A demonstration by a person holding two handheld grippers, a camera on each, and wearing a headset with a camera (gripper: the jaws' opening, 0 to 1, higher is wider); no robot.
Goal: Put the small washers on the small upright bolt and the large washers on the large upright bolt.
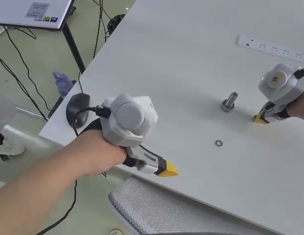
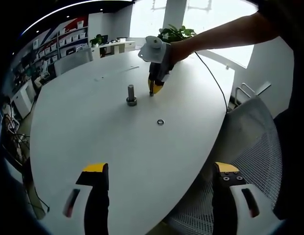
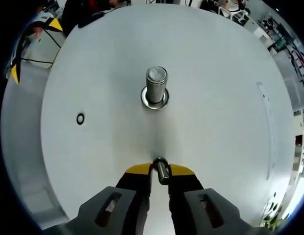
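Observation:
A large upright bolt stands on the white table with a washer around its base. One small washer lies flat in front of it. My right gripper is tipped down at the table just right of the large bolt, shut on a small bolt held between its yellow-tipped jaws. My left gripper hovers over the table's near edge, open and holding nothing.
A white power strip lies at the far right of the table. A black mouse sits at the left corner. A grey mesh chair stands under the near edge. A blue spray bottle is on the floor.

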